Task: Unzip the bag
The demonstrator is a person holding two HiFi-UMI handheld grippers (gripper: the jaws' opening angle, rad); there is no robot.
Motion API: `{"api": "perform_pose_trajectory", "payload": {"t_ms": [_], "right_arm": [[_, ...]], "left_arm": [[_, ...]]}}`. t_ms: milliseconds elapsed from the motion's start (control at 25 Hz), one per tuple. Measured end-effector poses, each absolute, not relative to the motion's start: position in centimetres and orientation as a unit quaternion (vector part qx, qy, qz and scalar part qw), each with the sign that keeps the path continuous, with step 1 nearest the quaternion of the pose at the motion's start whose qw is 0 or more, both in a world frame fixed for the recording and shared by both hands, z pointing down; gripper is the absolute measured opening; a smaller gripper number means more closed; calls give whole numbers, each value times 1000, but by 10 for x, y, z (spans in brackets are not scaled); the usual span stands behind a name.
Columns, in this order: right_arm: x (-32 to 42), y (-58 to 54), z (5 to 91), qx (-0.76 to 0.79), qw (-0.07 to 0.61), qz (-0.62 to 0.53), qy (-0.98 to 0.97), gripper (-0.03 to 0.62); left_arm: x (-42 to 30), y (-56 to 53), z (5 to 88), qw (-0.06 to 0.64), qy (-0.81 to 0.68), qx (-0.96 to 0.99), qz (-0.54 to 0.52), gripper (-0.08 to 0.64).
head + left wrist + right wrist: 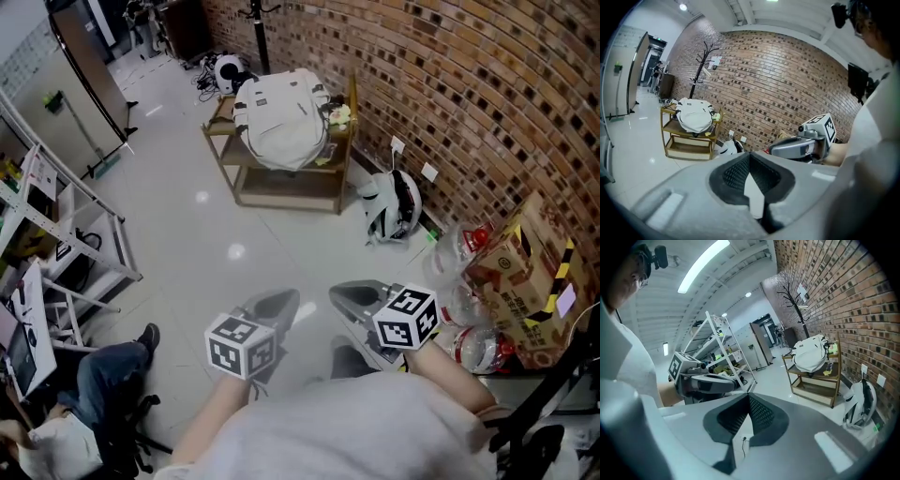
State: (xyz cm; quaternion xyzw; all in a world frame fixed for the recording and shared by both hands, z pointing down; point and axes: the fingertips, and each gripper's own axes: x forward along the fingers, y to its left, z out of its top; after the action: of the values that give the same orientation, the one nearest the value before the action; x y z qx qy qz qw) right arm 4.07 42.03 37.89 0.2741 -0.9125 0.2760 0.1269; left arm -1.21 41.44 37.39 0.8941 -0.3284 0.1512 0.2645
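Pale glossy floor (206, 225) is bounded on the right by a brick wall (469, 84), w/ a metal rack (66, 216) along the left edge of the head view. Against the wall, far from the person, a low wooden shelf unit (286, 200) is seen, and the bag (281, 117), a white backpack, is laid across its top shelf w/ straps hanging over the front; whether its zip is done up cannot be told at this range. A small yellowish item (339, 114) is tucked just beside the bag on the wall side. A 2nd backpack (392, 206), white and black, is slumped on the floor near the wall, right of the shelf unit. Closer in on the right, a cardboard box (525, 272) and some plastic bottles (473, 347) are piled by the wall. A seated person's legs (98, 375) are visible at bottom left. Both grippers are held out in front of the body at approx. the same height, side by side but apart, well short of the bag and aimed roughly toward it. The left gripper (277, 305) is pressed together w/ nothing between its pads, as is confirmed in the left gripper view. The right gripper (352, 298) is likewise pressed together and empty in the right gripper view. Each gripper is visible in the other's view, beside the bag on its shelf in the distance.
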Motion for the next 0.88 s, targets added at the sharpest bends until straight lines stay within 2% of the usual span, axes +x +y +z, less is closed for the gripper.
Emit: {"api": "perform_pose_trajectory", "payload": {"t_ms": [560, 880], "right_arm": [[19, 486, 352, 287, 113, 249, -918, 2], [24, 497, 368, 293, 116, 255, -914, 2]], "left_arm": [[-27, 479, 350, 233, -325, 904, 148, 2], [-22, 494, 371, 240, -314, 905, 155, 2]]}}
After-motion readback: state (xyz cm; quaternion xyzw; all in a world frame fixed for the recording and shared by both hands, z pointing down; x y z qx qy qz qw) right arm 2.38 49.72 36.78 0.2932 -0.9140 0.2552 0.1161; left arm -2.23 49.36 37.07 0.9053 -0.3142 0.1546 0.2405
